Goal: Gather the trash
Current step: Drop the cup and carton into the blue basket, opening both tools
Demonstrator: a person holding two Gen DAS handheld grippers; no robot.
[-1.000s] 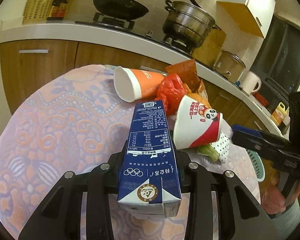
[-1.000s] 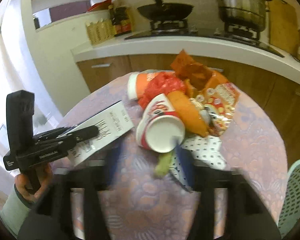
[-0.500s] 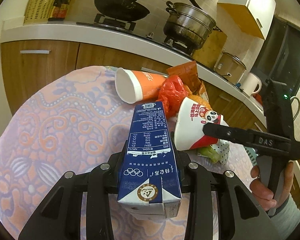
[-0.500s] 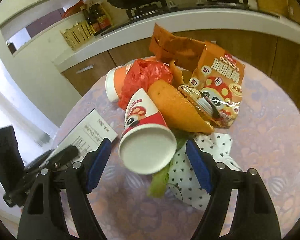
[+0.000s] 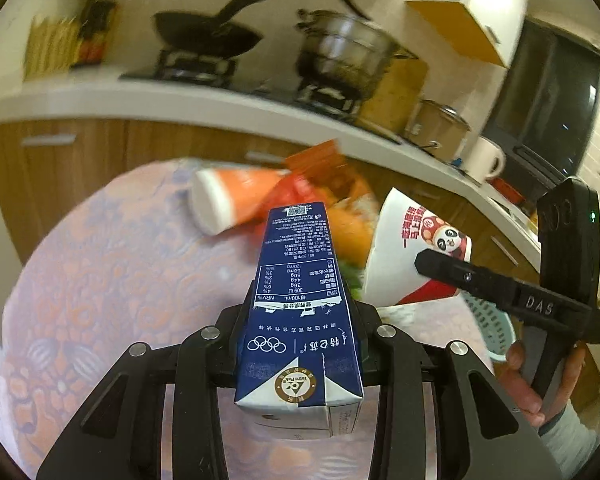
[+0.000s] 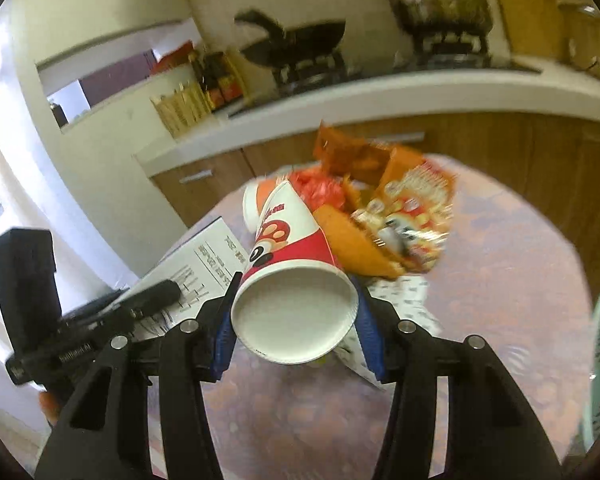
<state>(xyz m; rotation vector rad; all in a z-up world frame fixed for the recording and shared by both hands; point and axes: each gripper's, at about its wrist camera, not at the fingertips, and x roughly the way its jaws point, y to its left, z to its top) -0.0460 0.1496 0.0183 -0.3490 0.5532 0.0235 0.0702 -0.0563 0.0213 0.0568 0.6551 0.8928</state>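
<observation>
Trash is split between both claws: left claw point(image 5: 300, 344) clamps the carton point(image 5: 300, 312) mid-frame, right claw point(image 6: 296, 320) squeezes the cup point(image 6: 296, 292) sideways, probably for binning. Wrappers point(image 6: 380, 204) wait upper-centre on the surface point(image 6: 500, 280).

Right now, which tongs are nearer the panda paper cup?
Right. The right tongs are clamped around the panda paper cup near its base. The left tongs grip the blue milk carton, beside the cup.
</observation>
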